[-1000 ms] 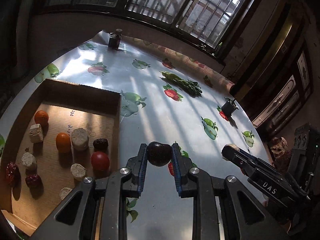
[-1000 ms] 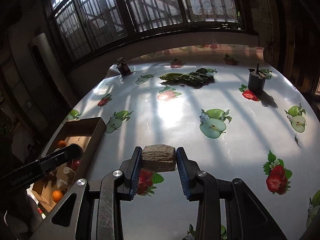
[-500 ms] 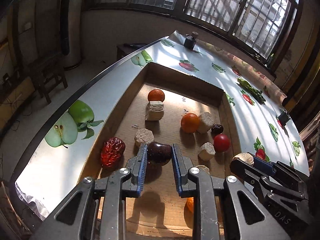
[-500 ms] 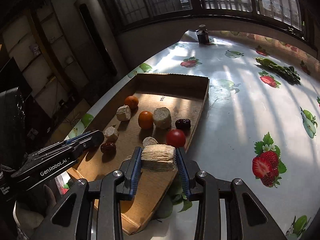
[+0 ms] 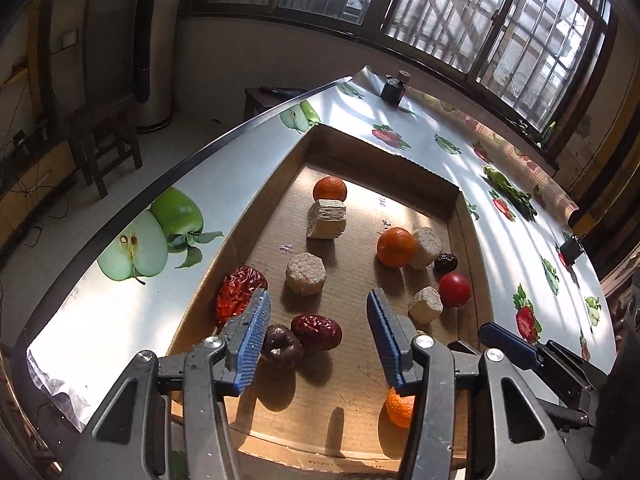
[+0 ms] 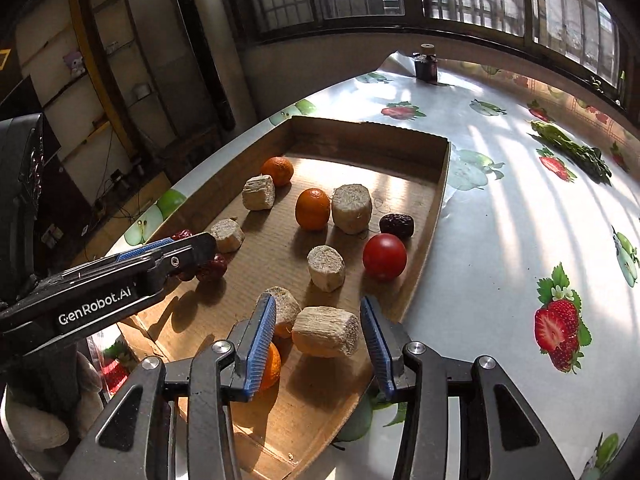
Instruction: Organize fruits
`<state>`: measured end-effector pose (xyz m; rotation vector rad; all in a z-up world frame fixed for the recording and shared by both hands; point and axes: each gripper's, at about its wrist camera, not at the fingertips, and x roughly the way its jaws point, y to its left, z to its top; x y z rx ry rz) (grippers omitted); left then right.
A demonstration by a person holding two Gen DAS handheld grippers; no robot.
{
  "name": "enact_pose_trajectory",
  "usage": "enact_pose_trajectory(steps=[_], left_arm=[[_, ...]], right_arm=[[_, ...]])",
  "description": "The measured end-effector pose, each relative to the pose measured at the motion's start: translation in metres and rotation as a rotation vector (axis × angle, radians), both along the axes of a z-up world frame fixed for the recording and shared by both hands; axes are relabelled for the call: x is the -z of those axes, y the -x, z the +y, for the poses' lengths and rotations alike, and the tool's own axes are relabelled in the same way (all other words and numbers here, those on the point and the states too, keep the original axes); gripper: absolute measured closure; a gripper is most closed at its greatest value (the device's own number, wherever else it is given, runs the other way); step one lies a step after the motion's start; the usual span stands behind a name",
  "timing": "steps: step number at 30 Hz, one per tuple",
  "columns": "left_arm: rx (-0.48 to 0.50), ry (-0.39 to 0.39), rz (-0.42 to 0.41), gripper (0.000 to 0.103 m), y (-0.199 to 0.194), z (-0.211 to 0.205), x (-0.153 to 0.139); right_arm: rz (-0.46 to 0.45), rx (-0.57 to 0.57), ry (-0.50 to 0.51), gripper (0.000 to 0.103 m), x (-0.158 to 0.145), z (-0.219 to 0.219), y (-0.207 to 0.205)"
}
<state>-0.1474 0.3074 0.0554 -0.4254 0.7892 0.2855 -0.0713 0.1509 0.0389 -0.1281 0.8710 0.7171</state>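
Note:
A shallow cardboard tray (image 5: 384,156) (image 6: 440,184) lies on the table with oranges, red dates, a tomato (image 5: 454,289) (image 6: 384,257) and several beige blocks in it. My left gripper (image 5: 318,338) is open over the tray's near end. A dark date (image 5: 281,346) lies on the tray floor against its left pad, beside a red date (image 5: 316,331). My right gripper (image 6: 318,342) is open over the tray's near right corner, and a beige ridged block (image 6: 326,337) lies between its pads. The left gripper also shows in the right wrist view (image 6: 176,256).
The table has a shiny cloth (image 6: 520,240) with fruit prints. A dark jar (image 5: 394,88) (image 6: 426,65) stands at the far end, green vegetables (image 6: 572,150) lie at the far right, and a small black box (image 5: 571,246) sits at the right. The table's left edge drops to the floor.
Both grippers came over the tray from the table and opened. The dark date dropped out of the left one and the beige block out of the right one onto the tray floor.

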Motion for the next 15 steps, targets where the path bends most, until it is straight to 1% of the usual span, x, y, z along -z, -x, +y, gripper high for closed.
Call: enact_pose_trajectory(steps=[4,6,7,8,9,10,11,12,13,15], left_arm=[[-0.023,-0.046,-0.029,0.047,0.009,-0.006,-0.011],[-0.051,-0.107,-0.049,0.044,0.015,-0.012,-0.02],[-0.07,-0.152,-0.065,0.042,0.019,-0.017,-0.027],[-0.093,-0.194,-0.083,0.036,0.023,-0.021,-0.033],[-0.131,-0.246,-0.106,0.027,0.029,-0.026,-0.04],[-0.187,-0.308,-0.133,0.02,0.035,-0.032,-0.049],[-0.237,-0.359,-0.164,0.008,0.043,-0.038,-0.057],[-0.278,-0.401,-0.203,0.0,0.051,-0.044,-0.065],[-0.307,-0.436,-0.256,0.0,0.06,-0.051,-0.073],[-0.314,-0.472,-0.349,0.0,0.076,-0.063,-0.08]], right_arm=[[-0.018,0.028,-0.034,0.053,-0.013,-0.013,0.005],[-0.047,0.064,-0.046,0.052,-0.023,-0.024,0.009],[-0.06,0.087,-0.054,0.05,-0.027,-0.031,0.011],[-0.072,0.113,-0.062,0.046,-0.031,-0.038,0.013],[-0.083,0.144,-0.067,0.045,-0.035,-0.046,0.015],[-0.093,0.174,-0.072,0.044,-0.039,-0.054,0.017],[-0.099,0.198,-0.079,0.044,-0.041,-0.061,0.019],[-0.103,0.224,-0.088,0.044,-0.044,-0.069,0.021],[-0.104,0.247,-0.097,0.043,-0.046,-0.077,0.023],[-0.109,0.282,-0.111,0.043,-0.049,-0.09,0.028]])
